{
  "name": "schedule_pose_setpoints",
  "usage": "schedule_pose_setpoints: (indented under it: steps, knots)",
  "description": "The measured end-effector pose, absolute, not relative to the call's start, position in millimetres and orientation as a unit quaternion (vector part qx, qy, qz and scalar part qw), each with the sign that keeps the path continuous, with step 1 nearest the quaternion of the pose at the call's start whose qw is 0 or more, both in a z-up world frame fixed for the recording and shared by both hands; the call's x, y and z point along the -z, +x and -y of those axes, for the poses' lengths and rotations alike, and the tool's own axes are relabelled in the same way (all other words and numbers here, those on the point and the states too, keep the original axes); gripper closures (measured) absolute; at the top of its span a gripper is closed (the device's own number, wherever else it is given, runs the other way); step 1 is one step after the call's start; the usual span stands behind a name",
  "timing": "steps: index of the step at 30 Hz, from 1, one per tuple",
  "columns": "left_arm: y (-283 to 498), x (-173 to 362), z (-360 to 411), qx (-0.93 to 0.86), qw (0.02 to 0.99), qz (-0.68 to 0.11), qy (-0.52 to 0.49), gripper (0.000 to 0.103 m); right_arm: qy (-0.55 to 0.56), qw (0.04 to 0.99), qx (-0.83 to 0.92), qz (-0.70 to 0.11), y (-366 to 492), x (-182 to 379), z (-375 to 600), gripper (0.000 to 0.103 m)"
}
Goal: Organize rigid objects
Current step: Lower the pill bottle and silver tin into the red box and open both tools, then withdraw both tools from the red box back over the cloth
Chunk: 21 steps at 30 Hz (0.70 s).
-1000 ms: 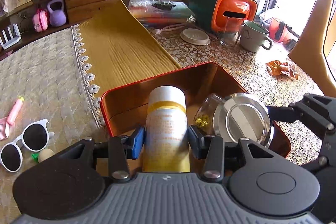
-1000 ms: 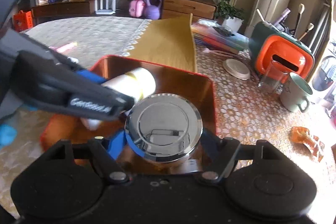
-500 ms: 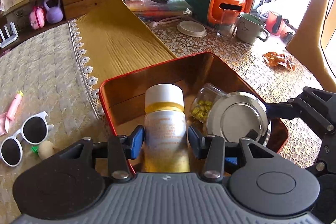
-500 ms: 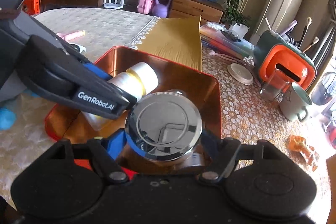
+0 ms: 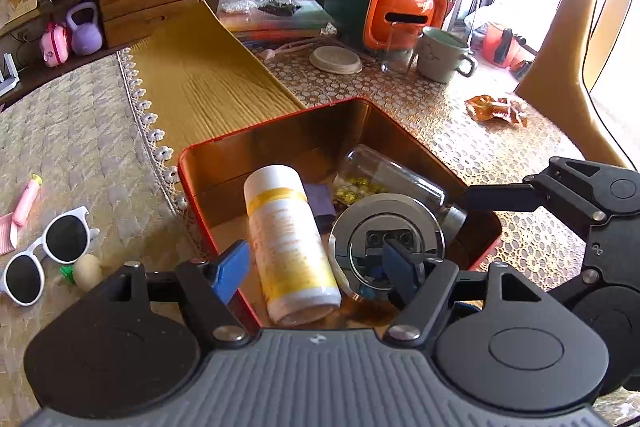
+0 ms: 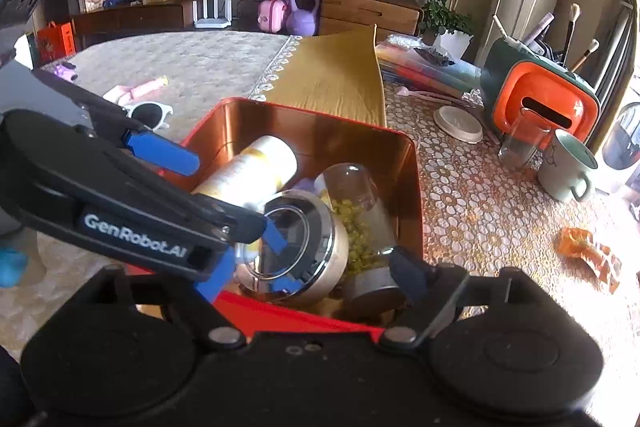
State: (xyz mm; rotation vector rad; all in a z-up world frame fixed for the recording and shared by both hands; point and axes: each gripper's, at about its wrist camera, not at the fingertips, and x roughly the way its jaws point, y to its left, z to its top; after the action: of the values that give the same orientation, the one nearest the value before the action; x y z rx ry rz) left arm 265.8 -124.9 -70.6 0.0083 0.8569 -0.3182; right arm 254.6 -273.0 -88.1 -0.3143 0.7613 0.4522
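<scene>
A red tin box (image 5: pixel 280 123) (image 6: pixel 312 107) with a coppery inside sits on the table. A white and yellow bottle (image 5: pixel 288 239) (image 6: pixel 248 175) lies in it. My left gripper (image 5: pixel 316 269) (image 6: pixel 220 193) straddles the bottle; its jaws are opening and the blue pads (image 5: pixel 230 269) stand off it. Beside the bottle lies a round silver-lidded canister (image 5: pixel 386 239) (image 6: pixel 300 243). My right gripper (image 6: pixel 314 275) (image 5: pixel 560 195) is around the canister, jaws opening, with neither pad pressing on it. A glass jar of yellow beads (image 5: pixel 392 171) (image 6: pixel 360 211) lies behind.
White sunglasses (image 5: pixel 44 251), a small egg-shaped thing (image 5: pixel 88 267) and a pink item (image 5: pixel 28 199) lie left of the box. A yellow runner (image 5: pixel 208 83) stretches behind. At the back right are a white lid (image 5: pixel 336 59), a glass (image 5: pixel 400 47), a green mug (image 5: pixel 440 55), an orange holder (image 5: pixel 404 15) and a wrapper (image 5: pixel 496 109).
Both grippers have opened. The bottle left the left pads and now lies tilted in the box. The silver-lidded canister dropped from the right pads into the box. The left gripper drew back slightly.
</scene>
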Motion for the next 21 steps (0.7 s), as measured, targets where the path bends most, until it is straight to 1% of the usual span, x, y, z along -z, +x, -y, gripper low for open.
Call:
schedule_pose_setpoints:
  steps: [9,14,19,20,21]
  knots:
    - [238,47,101,0.150,0.909,-0.388,-0.009,0.030,-0.131,0.899,-0.215,-0.357,236,72,270,0.016]
    - [216,33,81,0.142,0.919,-0.368,-0.006,0.030,-0.103,0.901,-0.225,-0.356,224,61,265,0.013]
    - [195,22,53,0.136,0.926,-0.353,-0.012,0.030,-0.086,0.902,-0.240,-0.349,210,53,250,0.006]
    - [190,20,46,0.133,0.928,-0.349,-0.013,0.029,-0.081,0.901,-0.246,-0.347,207,51,245,0.005]
    - [187,18,40,0.131,0.929,-0.345,-0.013,0.024,-0.076,0.901,-0.252,-0.346,205,50,241,0.003]
